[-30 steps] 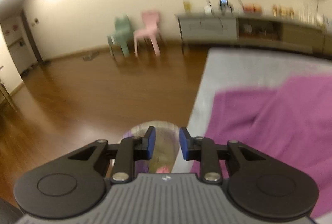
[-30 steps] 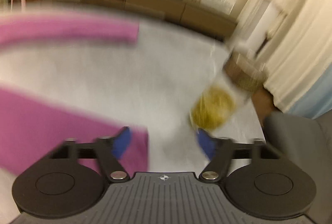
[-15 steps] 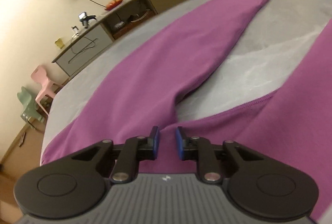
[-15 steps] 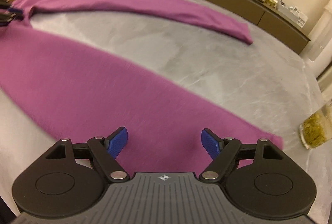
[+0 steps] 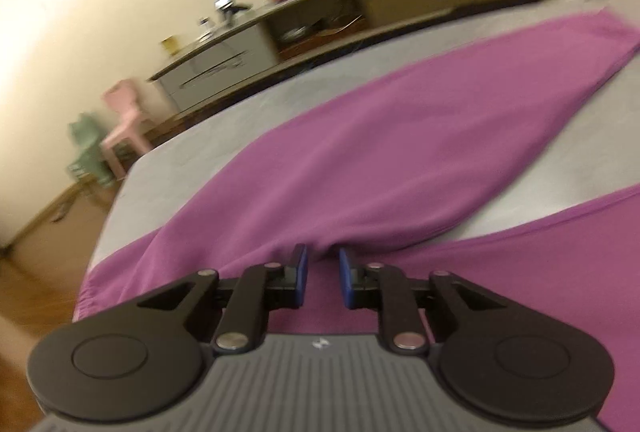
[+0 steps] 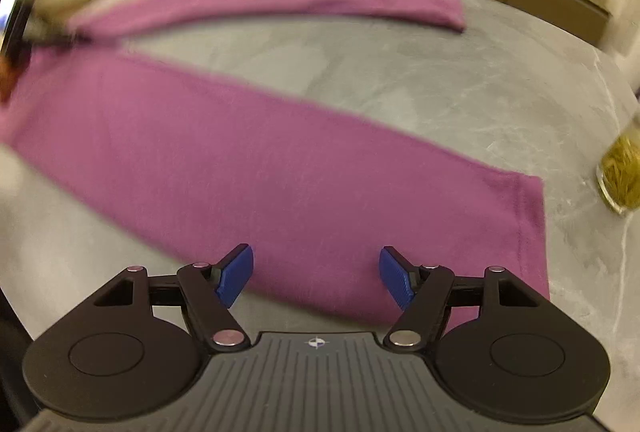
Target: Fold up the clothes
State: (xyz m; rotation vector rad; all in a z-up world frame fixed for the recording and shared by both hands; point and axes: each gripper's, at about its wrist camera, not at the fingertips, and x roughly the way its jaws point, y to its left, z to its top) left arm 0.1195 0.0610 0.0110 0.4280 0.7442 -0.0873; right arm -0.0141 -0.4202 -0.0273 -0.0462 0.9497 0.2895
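A pair of purple trousers (image 5: 360,160) lies spread on a grey table (image 5: 256,112), its two legs splayed apart. My left gripper (image 5: 322,272) hovers low over the crotch, where the legs meet; its jaws stand a narrow gap apart with a fabric ridge just ahead of them, gripping nothing. In the right wrist view the near leg (image 6: 280,168) runs to a hem at the right, and the far leg (image 6: 280,0) lies behind. My right gripper (image 6: 316,272) is wide open over the near leg close to its hem.
A glass jar of yellow-green contents (image 6: 622,168) stands at the table's right edge. The table's left edge (image 5: 108,216) drops to a wood floor. A pink chair (image 5: 124,120), a green chair (image 5: 86,148) and a long sideboard (image 5: 360,4) stand beyond.
Both grippers have come from swinging views down over the trousers. The left now sits lower at the crotch, slightly wider open. The right has moved along the near leg toward the hem.
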